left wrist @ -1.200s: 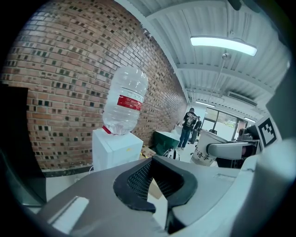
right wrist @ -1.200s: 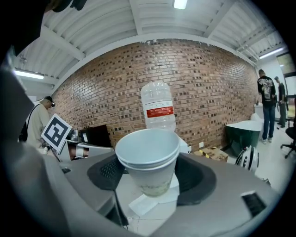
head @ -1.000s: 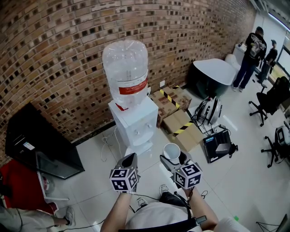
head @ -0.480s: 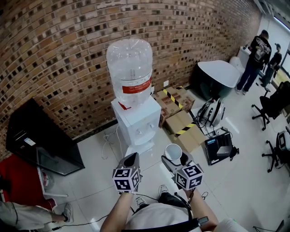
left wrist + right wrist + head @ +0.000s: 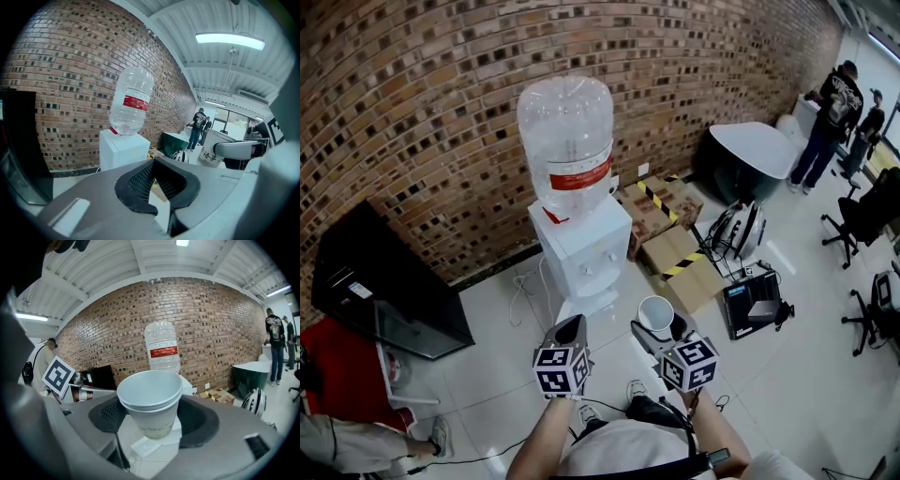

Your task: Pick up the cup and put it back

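**Cup was up in the right gripper, in front of the water cooler**

Closest in, the right gripper (image 5: 660, 329) was pinching the white paper cup (image 5: 655, 313) by its sides. The cup was upright and off the floor, mouth facing up. The left gripper (image 5: 570, 329) sat just beside it with its jaws pressed together and nothing in them. Past both stood the white water dispenser (image 5: 579, 246) with a clear bottle (image 5: 565, 141) on top, and behind that was the brick wall (image 5: 412, 103).
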{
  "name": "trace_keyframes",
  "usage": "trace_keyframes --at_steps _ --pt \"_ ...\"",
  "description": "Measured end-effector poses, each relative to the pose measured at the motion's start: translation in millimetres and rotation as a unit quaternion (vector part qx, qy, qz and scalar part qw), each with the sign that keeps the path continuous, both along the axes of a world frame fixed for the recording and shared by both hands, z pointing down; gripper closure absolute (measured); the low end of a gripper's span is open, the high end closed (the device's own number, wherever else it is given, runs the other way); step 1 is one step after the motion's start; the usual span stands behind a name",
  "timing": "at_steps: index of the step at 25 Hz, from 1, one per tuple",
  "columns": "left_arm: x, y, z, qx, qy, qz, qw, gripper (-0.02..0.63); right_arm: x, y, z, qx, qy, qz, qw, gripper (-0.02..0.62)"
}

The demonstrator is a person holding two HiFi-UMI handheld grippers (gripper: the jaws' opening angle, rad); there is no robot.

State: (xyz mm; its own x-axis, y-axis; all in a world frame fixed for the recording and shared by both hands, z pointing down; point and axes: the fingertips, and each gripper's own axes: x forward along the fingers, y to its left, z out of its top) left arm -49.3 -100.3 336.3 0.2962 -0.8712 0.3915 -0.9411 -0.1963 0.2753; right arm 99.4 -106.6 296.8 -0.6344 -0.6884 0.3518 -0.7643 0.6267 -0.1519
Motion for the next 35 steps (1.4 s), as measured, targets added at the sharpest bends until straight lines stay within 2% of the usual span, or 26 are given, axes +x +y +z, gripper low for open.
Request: trace_keyframes --at_steps 12,22,27,35 --pt "17.3 2.3 15.8 -0.016 0.002 0.005 0.9999 0.603 7.0 1.4 21.3 -0.016 0.007 -0.006 1.0 0.259" --pt "25.6 -9.2 60.5 -0.05 -0.001 -0.002 0.9987 0.604 -0.1 -22.0 83.8 -0.049 0.029 -0.039 0.998 0.259" --pt "21.8 -26.6 113.1 -0.071 -0.007 -0.01 0.9974 0.604 -12.0 -54.4 143.1 -0.059 0.033 -0.058 0.996 0.259" --pt "15.7 -60.1 243.7 -0.094 -0.004 -0.012 0.9955 0.604 -31.5 -113.7 282.3 -0.058 0.034 -0.061 0.996 0.258"
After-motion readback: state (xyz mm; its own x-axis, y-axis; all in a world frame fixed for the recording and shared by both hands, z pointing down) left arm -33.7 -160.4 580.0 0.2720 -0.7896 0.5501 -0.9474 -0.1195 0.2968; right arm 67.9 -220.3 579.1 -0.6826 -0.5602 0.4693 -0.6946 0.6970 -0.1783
